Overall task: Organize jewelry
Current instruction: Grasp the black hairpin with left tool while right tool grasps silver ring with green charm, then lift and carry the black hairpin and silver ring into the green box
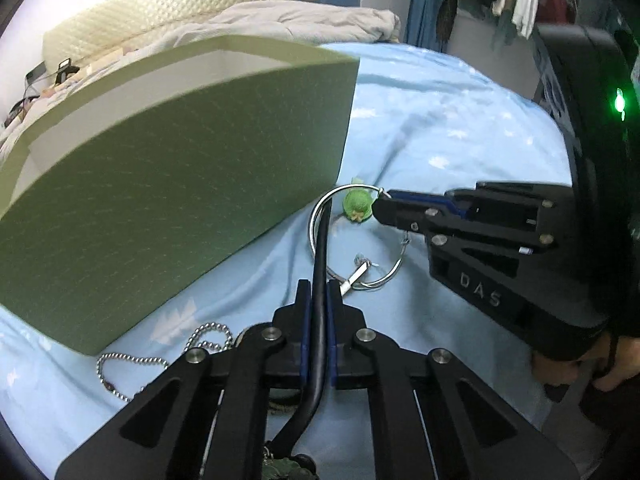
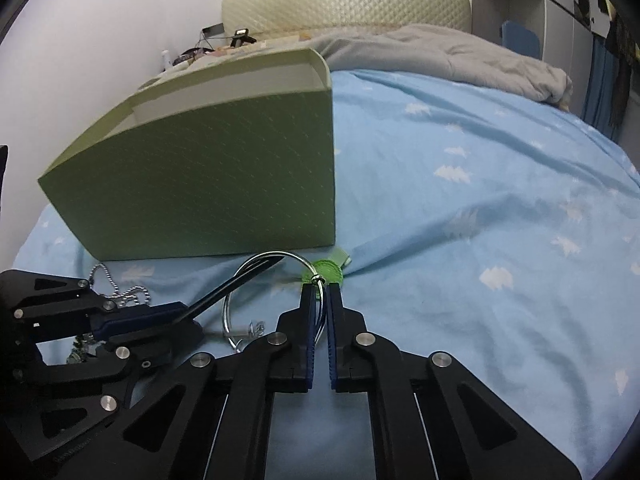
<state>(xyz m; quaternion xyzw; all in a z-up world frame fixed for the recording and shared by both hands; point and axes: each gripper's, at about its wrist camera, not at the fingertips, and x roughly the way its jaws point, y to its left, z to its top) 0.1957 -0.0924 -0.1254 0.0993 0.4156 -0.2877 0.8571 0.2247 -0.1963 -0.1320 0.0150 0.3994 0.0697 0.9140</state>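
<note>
We've got the metal ring [image 1: 356, 236] lying on the blue bed sheet [image 1: 460, 128], right at the near corner of the green box [image 1: 180, 184], with a little green charm [image 1: 357, 205] hanging on it and a small white tag [image 1: 354, 278] beside it. Our right tool [image 2: 319, 286] is pinched shut on the ring's wire just by the charm, probably to steady it. Our left tool [image 1: 319, 286] is clamped on a black cord [image 1: 320, 264] whose free end reaches across the ring, so it looks as if we mean either to thread the two or to pull them apart; we cannot tell which. A ball chain [image 1: 160, 354] trails on the sheet at the foot of the box, untouched. The box stands open-topped just behind, handy for dropping pieces in, while a grey blanket [image 1: 304, 20] is bunched well beyond it
</note>
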